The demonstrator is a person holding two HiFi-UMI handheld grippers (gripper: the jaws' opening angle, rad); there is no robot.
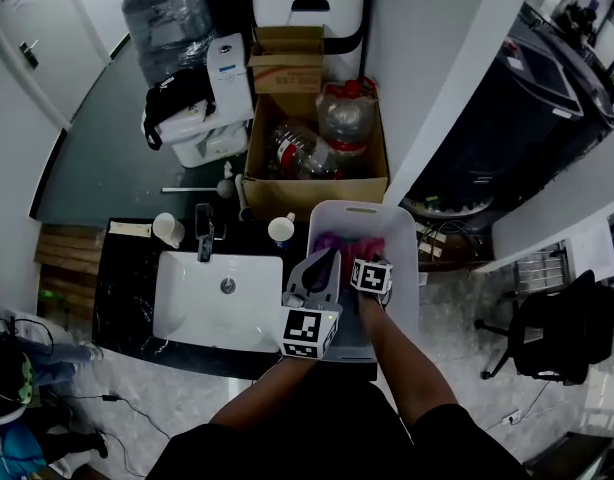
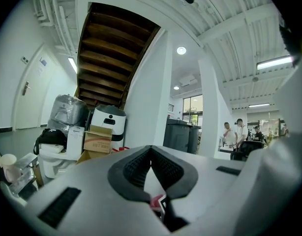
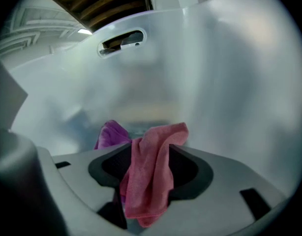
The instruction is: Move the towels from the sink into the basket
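The right gripper (image 3: 153, 150) is being held tipped down into the basket (image 3: 225, 82). Its jaws are being kept apart, with the pink towel (image 3: 151, 176) draped loosely between them. No squeeze on the cloth is being shown, so the towel is being judged as resting there, not gripped. Its long axis is being run along the jaws, from the near end hanging below the pads to the far end folded over towards the basket's floor. Just beyond and a little to the left, a purple towel (image 3: 111, 134) is being seen already lying in the basket. Farther off, the far wall is being marked by a handle slot (image 3: 122, 42).

The left gripper (image 1: 325, 263) is being held level just left of the right one, over the basket's near left edge. Its jaws are being kept closed on nothing. The right hand is therefore being taken as the nearer to the towel.

To the left, the sink (image 1: 202, 298) is being shown as a bare basin with no towel in it.

The coming move is being judged to turn on drawing the jaws back and up, so that the cloth is slipped off to lie beside the purple one.
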